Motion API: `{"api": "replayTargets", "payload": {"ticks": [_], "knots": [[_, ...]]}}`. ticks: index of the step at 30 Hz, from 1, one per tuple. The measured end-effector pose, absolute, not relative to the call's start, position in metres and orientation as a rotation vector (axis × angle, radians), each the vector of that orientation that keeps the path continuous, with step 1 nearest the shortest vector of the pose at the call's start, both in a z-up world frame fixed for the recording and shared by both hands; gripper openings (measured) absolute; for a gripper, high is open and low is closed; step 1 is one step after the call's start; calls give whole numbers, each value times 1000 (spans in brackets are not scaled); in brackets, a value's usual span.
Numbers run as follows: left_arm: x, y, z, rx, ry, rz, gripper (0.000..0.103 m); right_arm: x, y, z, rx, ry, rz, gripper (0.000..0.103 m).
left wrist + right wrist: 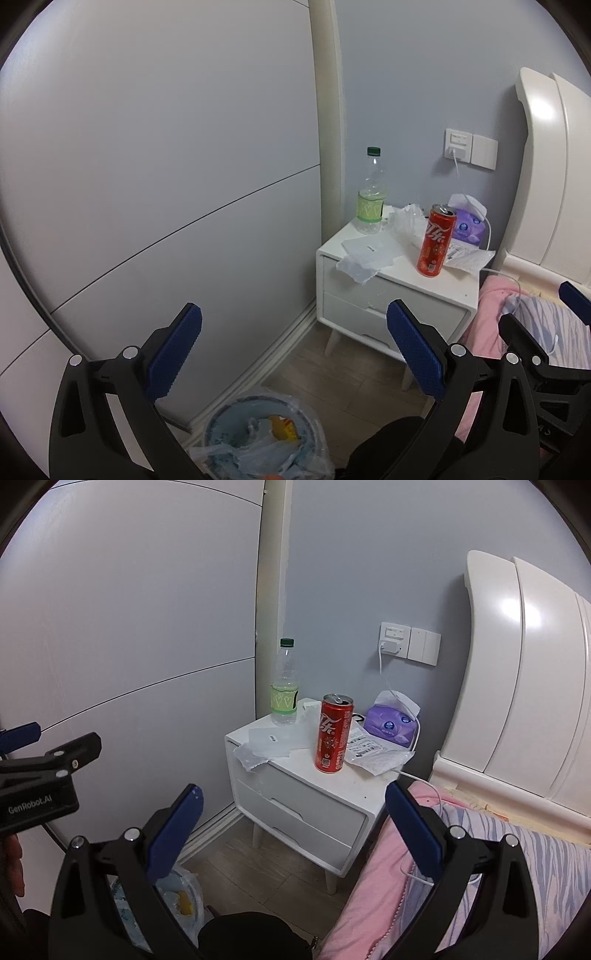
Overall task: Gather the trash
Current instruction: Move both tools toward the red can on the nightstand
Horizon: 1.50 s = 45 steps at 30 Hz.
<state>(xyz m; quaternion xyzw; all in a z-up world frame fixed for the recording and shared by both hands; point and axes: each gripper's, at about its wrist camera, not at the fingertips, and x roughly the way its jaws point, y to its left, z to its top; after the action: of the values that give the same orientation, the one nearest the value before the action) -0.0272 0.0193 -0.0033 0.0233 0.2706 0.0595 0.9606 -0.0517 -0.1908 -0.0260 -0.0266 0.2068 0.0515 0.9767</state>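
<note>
The red can (pixel 333 734) stands upright on the white nightstand (pixel 436 291), opened top upward, near the upright plastic bottle (pixel 283 686). The bin (pixel 218 428) on the floor holds crumpled bags. Left gripper (pixel 295 350) and right gripper (pixel 295 830) both have fingers wide apart, empty.

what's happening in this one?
A person holds two grippers, left and right, both open and empty, aimed at a white nightstand. On it stand a red can and a bottle, with plastic wrappers and a tissue pack. A lined bin sits on the floor below, already holding some trash. Nothing is picked up yet.
</note>
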Motion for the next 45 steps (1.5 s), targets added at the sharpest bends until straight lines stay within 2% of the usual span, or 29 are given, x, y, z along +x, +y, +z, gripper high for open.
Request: {"api": "replayTargets", "payload": {"ticks": [28, 45], "knots": [[-24, 13, -8, 59, 566, 128, 97, -43, -199, -36, -27, 442, 82, 96], [21, 5, -16, 72, 621, 68, 97, -10, -211, -44, -1, 484, 65, 96]]}}
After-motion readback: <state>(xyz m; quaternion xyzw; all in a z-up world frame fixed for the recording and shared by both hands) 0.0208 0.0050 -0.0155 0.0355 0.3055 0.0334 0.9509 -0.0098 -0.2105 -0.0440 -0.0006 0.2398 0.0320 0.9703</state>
